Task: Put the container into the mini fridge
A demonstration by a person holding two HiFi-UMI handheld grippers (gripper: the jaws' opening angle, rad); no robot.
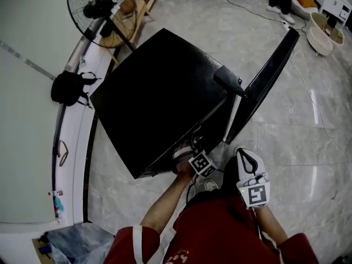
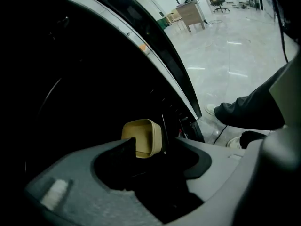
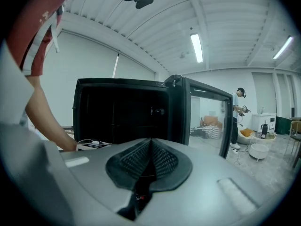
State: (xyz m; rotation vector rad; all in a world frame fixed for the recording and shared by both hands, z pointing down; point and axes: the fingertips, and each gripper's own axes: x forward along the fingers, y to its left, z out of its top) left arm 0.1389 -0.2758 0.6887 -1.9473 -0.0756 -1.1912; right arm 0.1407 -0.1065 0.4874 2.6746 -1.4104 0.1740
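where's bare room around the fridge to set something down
The mini fridge is bare on top, as is the floor right of its open door. The opening is crowded: the left gripper, jaws open, and the container sit there.

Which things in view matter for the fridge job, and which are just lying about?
Job: container, inside the mini fridge; its open door; left gripper, open; right gripper, shut, empty.
Lying about: fan, black bag, white basins.
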